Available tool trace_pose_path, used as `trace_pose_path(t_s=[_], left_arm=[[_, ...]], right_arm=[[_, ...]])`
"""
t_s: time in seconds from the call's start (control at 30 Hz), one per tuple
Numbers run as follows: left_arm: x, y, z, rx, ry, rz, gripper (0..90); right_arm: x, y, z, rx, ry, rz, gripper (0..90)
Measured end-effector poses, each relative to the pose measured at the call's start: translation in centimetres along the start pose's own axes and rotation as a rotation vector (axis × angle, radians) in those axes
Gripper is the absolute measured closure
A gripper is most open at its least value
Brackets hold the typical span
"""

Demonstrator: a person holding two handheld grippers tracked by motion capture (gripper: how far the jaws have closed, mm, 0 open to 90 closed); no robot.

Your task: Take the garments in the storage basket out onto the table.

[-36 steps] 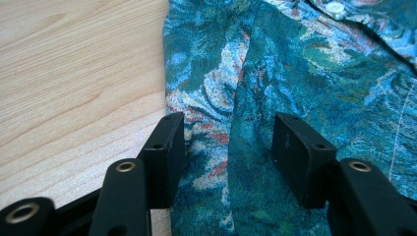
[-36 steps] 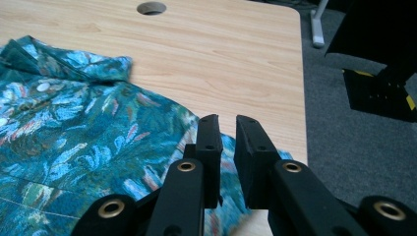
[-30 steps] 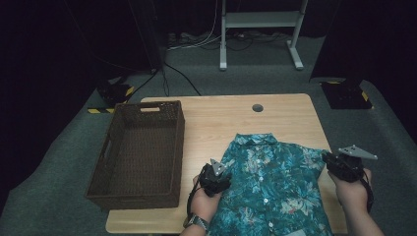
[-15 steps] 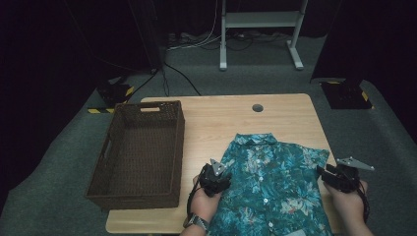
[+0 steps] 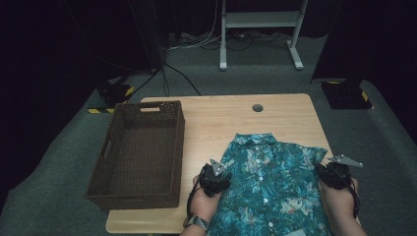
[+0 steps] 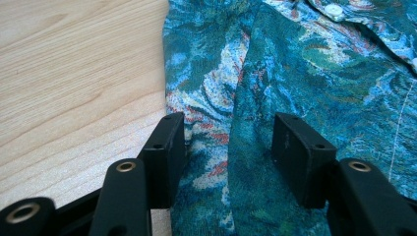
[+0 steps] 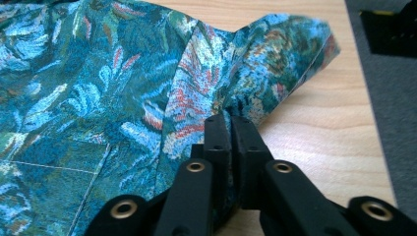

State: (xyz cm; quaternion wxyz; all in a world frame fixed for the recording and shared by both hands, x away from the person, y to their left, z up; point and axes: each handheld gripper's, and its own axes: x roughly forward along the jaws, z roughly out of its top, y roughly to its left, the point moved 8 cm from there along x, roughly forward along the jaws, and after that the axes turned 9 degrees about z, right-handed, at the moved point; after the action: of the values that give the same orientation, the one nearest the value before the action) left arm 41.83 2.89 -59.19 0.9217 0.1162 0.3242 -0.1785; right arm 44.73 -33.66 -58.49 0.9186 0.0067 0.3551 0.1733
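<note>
Wooden table (image 5: pixel 231 118): left gripper (image 6: pixel 228 147) jaws apart over unlabelled shirt (image 5: pixel 275 182); right gripper (image 7: pixel 229 129) pinches its sleeve.

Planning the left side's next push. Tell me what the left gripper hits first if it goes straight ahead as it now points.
The left gripper, jaws open, straddles a fold in the shirt. Straight on, it likely meets more shirt cloth first; how far is unclear.

On the table (image 5: pixel 216 118), the basket (image 5: pixel 140 152) lies at nine o'clock and the shirt (image 5: pixel 270 182) at five o'clock. The left gripper (image 5: pixel 215 178) sits at the shirt's nine o'clock edge, the right gripper (image 5: pixel 334 174) at its three o'clock sleeve.
</note>
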Motion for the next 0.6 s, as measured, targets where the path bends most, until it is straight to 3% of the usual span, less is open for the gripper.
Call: trace_pose_path(t_s=[0.13, 0.27, 0.43, 0.6], left_arm=[[0.0, 0.0, 0.0, -0.002, -0.004, 0.000, 46.5], [0.0, 0.0, 0.0, 0.000, -0.004, 0.004, 46.9], [0.0, 0.1, 0.0, -0.006, -0.003, 0.009, 48.2], [0.0, 0.1, 0.0, -0.008, -0.004, 0.012, 48.4]], right_arm=[[-1.3, -0.1, 1.1, -0.025, -0.048, -0.016, 86.8], [-3.4, 0.3, 3.4, -0.083, -0.098, -0.045, 87.5], [-5.6, 0.1, 6.1, -0.111, -0.153, -0.063, 89.6], [-6.3, -0.4, 6.5, -0.107, -0.164, -0.063, 83.1]])
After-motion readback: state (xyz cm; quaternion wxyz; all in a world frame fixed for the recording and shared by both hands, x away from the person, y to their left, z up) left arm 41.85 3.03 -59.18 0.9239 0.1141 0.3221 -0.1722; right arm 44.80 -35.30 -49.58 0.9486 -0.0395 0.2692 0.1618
